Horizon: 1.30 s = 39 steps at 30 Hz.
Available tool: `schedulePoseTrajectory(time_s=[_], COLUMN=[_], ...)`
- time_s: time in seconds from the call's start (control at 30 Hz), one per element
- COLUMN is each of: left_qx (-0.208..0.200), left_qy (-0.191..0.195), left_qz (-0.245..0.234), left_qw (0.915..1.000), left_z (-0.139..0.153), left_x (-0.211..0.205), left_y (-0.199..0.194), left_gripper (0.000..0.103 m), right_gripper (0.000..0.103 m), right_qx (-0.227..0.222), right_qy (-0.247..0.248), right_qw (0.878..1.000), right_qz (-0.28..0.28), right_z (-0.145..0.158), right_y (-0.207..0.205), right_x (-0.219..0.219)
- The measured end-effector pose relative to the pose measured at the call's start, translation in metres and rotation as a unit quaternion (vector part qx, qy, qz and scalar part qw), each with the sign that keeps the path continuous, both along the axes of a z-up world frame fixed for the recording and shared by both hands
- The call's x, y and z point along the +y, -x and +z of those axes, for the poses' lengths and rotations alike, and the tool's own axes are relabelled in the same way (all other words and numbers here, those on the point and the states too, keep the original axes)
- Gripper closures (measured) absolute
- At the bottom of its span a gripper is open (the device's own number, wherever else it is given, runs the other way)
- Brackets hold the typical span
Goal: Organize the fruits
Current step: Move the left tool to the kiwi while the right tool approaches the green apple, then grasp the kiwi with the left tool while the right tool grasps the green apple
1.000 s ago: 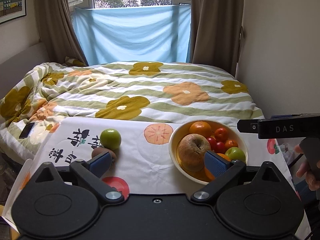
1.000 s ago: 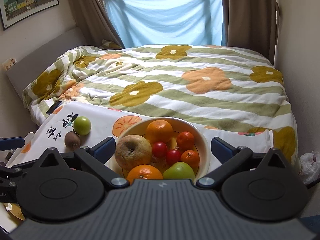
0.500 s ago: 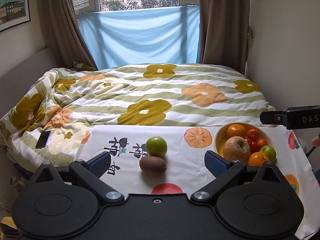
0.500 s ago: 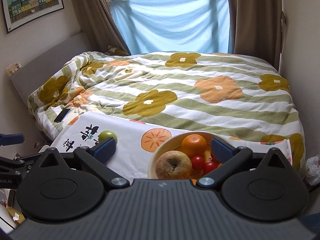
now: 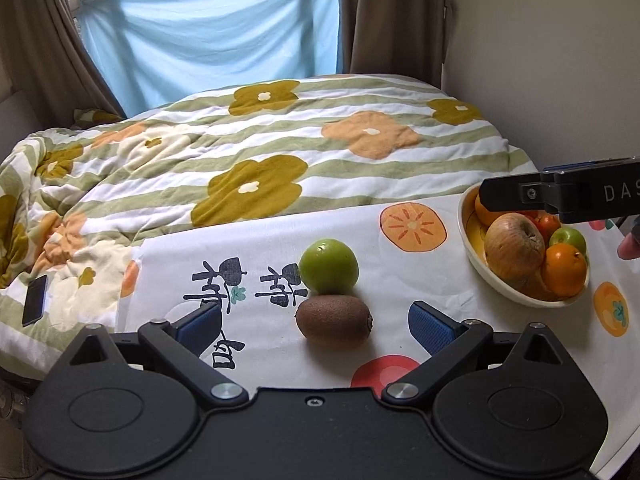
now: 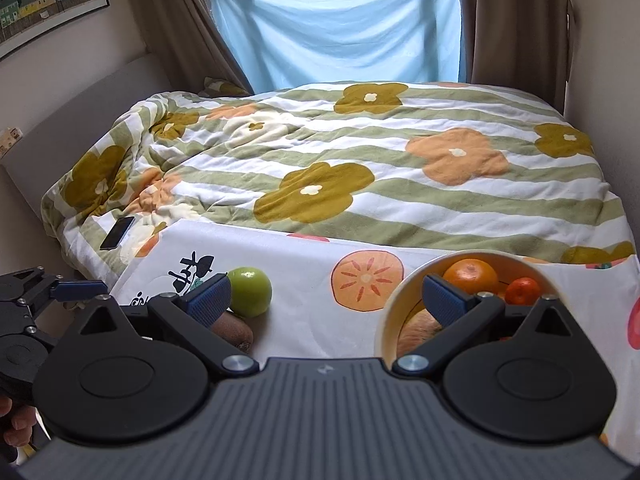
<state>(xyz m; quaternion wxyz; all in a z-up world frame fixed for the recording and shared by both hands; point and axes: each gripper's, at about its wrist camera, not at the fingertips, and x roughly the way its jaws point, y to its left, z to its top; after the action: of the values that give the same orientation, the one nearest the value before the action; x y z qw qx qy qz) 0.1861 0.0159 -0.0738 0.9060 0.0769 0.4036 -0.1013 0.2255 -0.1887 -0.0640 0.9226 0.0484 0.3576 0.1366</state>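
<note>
Left gripper (image 5: 314, 326): fingers spread wide, kiwi (image 5: 333, 322) between them, untouched
Right gripper (image 6: 326, 298): spread, empty
Green apple (image 5: 329, 266): touching kiwi
Bowl (image 5: 472, 256): holds fruit

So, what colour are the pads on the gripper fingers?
Blue, with a fine textured surface; the finger pads show best in the left wrist view.

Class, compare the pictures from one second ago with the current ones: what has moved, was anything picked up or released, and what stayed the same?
The left gripper has swung left, from facing the bowl to centring on the kiwi. The right gripper has also shifted left, so the bowl now sits at its right finger. Nothing was grasped or released; both sets of jaws remain open. The green apple, kiwi and bowl lie where they were.
</note>
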Motion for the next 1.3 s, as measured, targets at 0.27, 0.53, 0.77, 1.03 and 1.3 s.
schedulePoseTrajectory(time_s=[0.27,0.53,0.77,1.03,1.3], left_qx=[0.047,0.079,0.077,0.077,0.077], left_qy=[0.011,0.032,0.042,0.043,0.033], left_qz=[-0.042,-0.061,-0.067,-0.070,-0.058], left_qw=[0.9980,0.9945,0.9940,0.9936,0.9948], left_z=[-0.052,-0.080,-0.085,-0.083,-0.081], left_x=[0.006,0.000,-0.001,0.002,0.019], left_y=[-0.038,-0.059,-0.062,-0.061,-0.056], left_gripper=[0.002,0.011,0.029,0.033,0.034], right_gripper=[0.000,0.000,0.000,0.000,0.000], right_qx=[0.027,0.048,0.065,0.083,0.093], right_qy=[-0.005,-0.009,-0.015,-0.028,-0.041], right_qw=[0.999,0.999,0.998,0.996,0.994], right_qz=[-0.021,-0.023,-0.013,0.009,0.035], right_z=[-0.041,-0.062,-0.073,-0.082,-0.088], right_y=[-0.029,-0.049,-0.058,-0.067,-0.074], right_x=[0.026,0.038,0.048,0.059,0.075])
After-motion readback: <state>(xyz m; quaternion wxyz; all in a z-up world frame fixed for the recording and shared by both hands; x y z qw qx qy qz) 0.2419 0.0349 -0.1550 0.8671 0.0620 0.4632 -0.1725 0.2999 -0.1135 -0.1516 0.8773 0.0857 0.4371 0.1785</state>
